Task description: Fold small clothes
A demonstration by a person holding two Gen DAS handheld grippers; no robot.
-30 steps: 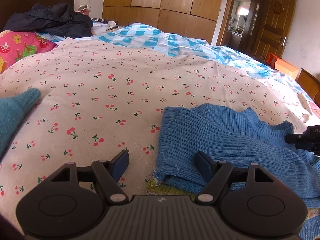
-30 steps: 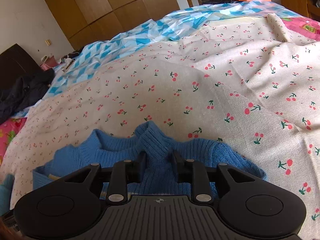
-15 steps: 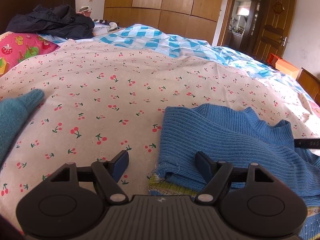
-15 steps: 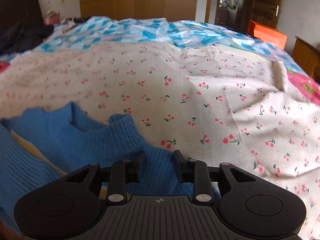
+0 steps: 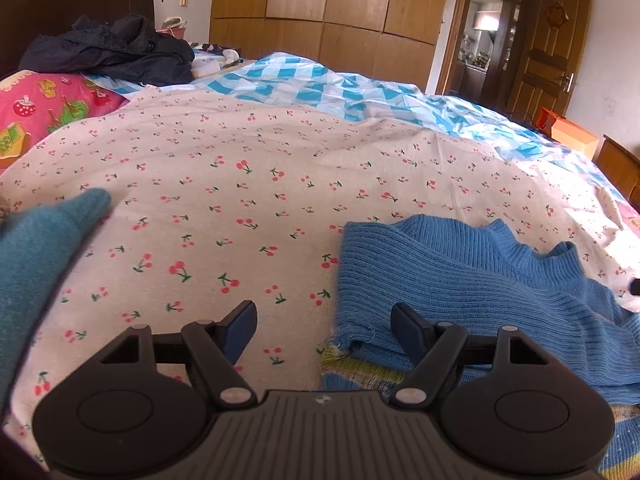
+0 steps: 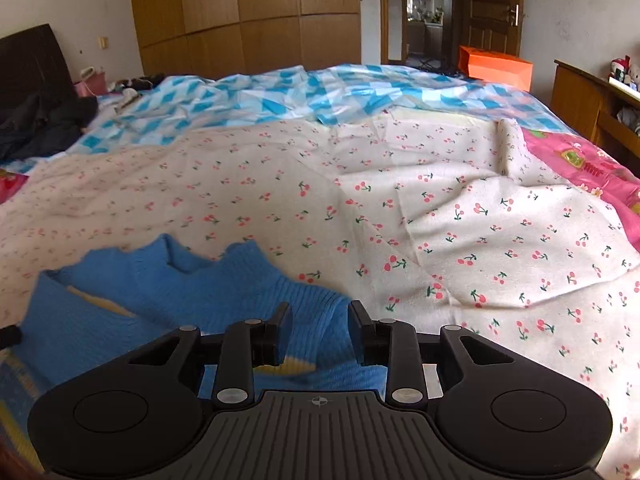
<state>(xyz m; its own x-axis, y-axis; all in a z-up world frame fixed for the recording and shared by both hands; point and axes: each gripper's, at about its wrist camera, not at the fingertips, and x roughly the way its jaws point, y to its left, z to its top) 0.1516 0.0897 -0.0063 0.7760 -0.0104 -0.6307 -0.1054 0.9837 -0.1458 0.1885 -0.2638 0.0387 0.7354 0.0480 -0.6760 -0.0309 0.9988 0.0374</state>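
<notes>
Now the blue sweater (image 5: 460, 276) lay half-folded on the bed (image 5: 240, 200). Left claw (image 5: 324, 330) was wide apart by its edge; right claw (image 6: 319, 330) was apart w/ knit between. Best to pinch the edge & fold slowly.

A blue ribbed-knit sweater (image 5: 460, 276) lies partly folded and rumpled on the cherry-print sheet (image 5: 240, 200).

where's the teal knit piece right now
In the left wrist view, the teal knit piece lies at the far left on the cherry-print sheet, apart from the blue sweater.
</notes>
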